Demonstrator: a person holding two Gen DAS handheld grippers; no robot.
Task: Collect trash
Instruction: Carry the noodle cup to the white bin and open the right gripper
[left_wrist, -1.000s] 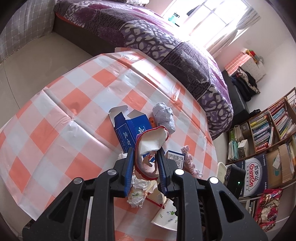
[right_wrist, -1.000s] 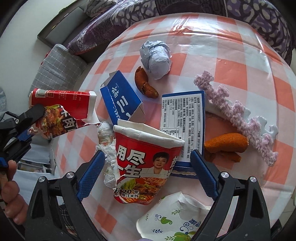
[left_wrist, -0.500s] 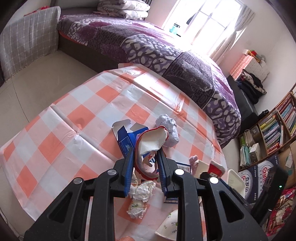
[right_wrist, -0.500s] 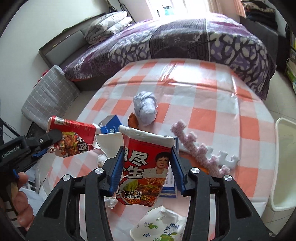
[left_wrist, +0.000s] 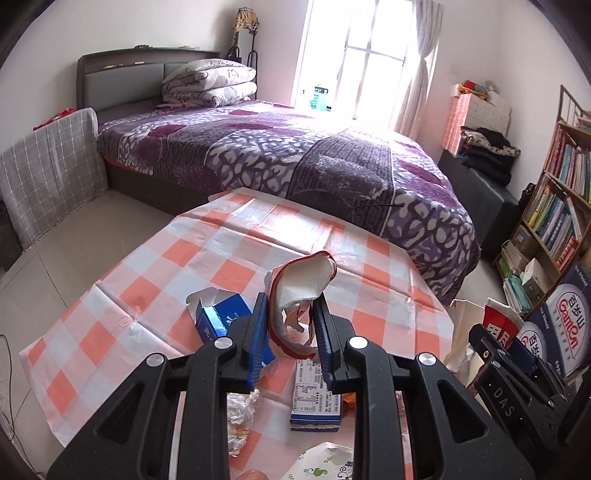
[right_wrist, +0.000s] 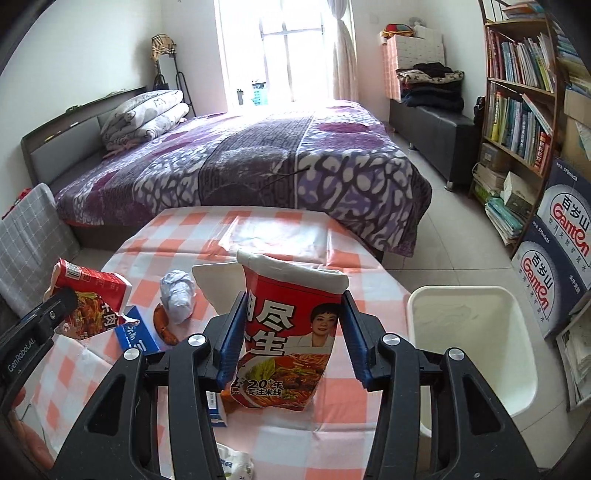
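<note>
Bedroom, checked worktop (right_wrist: 192, 236) w/ litter, white bin (right_wrist: 476, 332) beside it.
Left tool (left_wrist: 290, 332) clamps torn carton (left_wrist: 299, 291); right tool (right_wrist: 291, 336) grips noodle cup (right_wrist: 291, 332), both lifted, prob. for binning.

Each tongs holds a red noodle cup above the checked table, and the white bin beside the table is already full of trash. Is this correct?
Not fully. The right wrist view shows the white bin empty. The rest holds: the right tongs grip a noodle cup, the left tongs a crushed one.
</note>
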